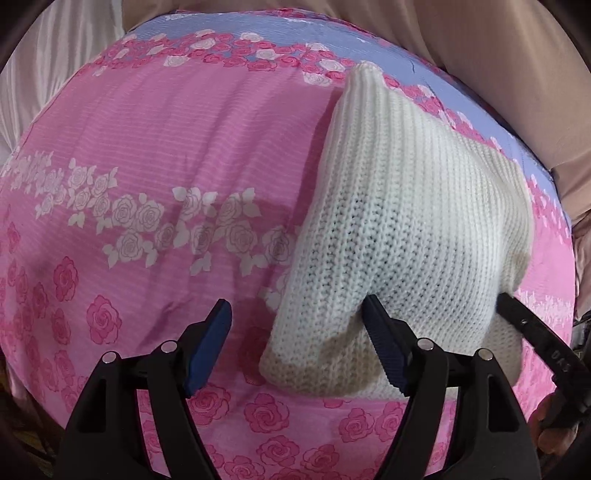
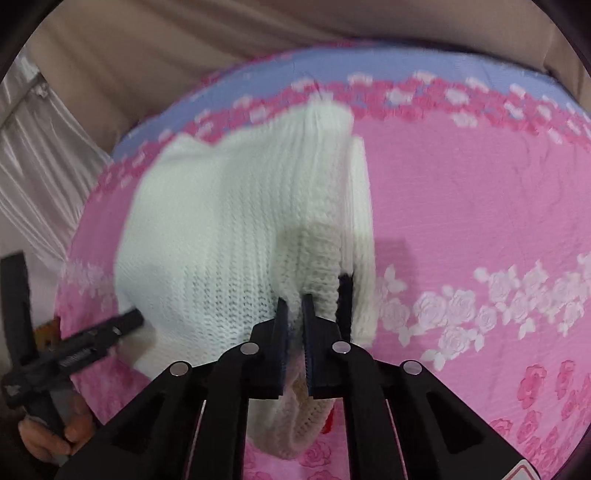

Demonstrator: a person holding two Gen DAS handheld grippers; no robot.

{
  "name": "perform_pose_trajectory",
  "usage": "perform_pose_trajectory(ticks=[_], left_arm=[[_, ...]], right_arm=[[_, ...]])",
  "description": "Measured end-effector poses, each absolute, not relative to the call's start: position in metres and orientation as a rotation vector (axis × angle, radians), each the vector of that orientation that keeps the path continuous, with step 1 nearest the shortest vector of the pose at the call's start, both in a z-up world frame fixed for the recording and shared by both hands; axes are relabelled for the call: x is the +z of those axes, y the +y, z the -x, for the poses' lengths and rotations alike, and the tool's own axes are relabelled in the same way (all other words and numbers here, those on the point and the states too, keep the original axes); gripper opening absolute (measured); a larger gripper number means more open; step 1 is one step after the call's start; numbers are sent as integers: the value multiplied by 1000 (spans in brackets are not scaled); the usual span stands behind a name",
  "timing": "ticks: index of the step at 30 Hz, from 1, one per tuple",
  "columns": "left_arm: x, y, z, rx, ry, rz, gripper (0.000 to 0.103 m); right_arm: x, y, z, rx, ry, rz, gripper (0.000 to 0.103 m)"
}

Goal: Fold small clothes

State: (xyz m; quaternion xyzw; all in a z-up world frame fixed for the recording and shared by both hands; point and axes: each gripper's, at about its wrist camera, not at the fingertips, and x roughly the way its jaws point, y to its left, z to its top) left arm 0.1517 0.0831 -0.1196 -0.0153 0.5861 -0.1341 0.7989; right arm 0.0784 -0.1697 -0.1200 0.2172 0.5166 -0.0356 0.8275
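A white knit garment (image 1: pixel 406 240) lies partly folded on the pink rose-print sheet (image 1: pixel 166 147). My left gripper (image 1: pixel 299 325) stands open just above it. Its right finger (image 1: pixel 384 343) rests against the garment's near edge, and its left finger (image 1: pixel 210 343) hangs over bare sheet. In the right wrist view the right gripper (image 2: pixel 295 308) is shut on a fold of the white knit garment (image 2: pixel 221 221), with the knit pinched between the pads. One of the right gripper's fingers (image 1: pixel 524 325) shows at the garment's right side. The left gripper (image 2: pixel 107 328) and the hand (image 2: pixel 48 435) holding it appear at the left edge.
The sheet has a blue band (image 1: pixel 258 26) with roses along its far edge. Beige padded fabric (image 1: pixel 498 55) rises beyond it. A white satin curtain (image 2: pixel 40 166) hangs at the left. Open sheet (image 2: pixel 480 203) lies to the right of the garment.
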Motion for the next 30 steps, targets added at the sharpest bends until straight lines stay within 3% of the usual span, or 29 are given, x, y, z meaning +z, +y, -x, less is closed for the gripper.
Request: perform_pose_trajectory(ticks=[4,7,10,12,18,22,26,27,30], left_arm=[[-117,83,-147,-284,1253,13,72],[-116,82,-142,-278,1255,4,71],[-114,80,-138,-272,1249,-11,71],[-112,79,-135,-269,1252,-20,70],[-102,75,-119,-251,1215,-46,70],[-100,65,-105,-232,1203,-84,70],[-95,66,-94,-217,1190,-81,70],[-94,67,-94,-209,1190,-72,70],[-90,74,-98,-182,1192,-28,70]], right_arm=[[-85,-175,-60,-107,1015,-586,9],[-56,-162,-45,-100,955,-509,9],[-89,-145,-48,-123,1084,-363,9],[-122,-139,-49,-127,1155,-290,3],[-67,-125,-30,-131,1036,-265,8],[-120,-126,-36,-181,1162,-158,4],[-90,-137,-28,-146,1079,-264,5],[-82,-143,-28,-139,1045,-292,7],[-63,-164,-35,-152,975,-340,26]])
